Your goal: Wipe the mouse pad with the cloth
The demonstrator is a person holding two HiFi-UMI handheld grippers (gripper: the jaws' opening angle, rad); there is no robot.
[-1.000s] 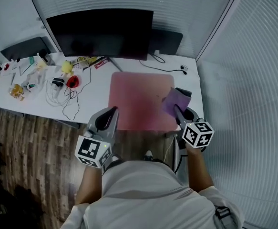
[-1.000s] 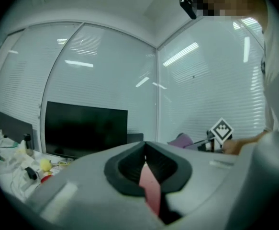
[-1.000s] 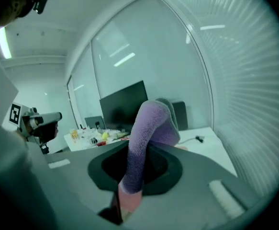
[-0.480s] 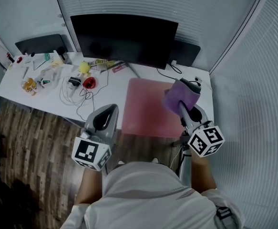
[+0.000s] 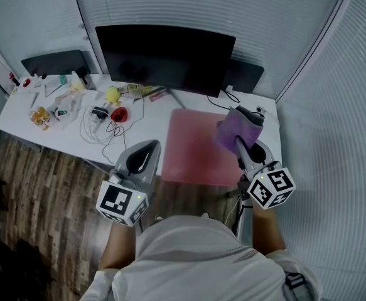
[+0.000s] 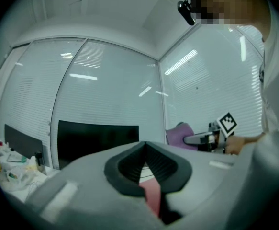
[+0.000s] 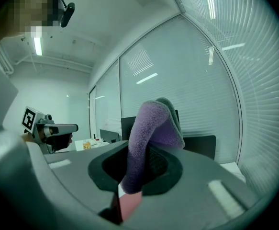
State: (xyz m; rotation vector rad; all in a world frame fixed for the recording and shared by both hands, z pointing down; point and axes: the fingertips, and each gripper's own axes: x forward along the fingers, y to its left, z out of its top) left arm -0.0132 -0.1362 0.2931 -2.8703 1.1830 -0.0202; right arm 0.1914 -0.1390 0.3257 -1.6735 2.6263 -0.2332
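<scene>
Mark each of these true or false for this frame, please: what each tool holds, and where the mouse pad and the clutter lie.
1. The right tool is closed on a purple fuzzy cloth. True.
2. The left tool holds a second cloth. False: its jaws are together with nothing between them.
3. The pink rectangular mouse pad lies on the white desk in front of the black monitor. True.
4. The tangled cables lie right of the mouse pad. False: they lie left of it.

Purple cloth point(image 5: 235, 129), pink mouse pad point(image 5: 194, 150)
</scene>
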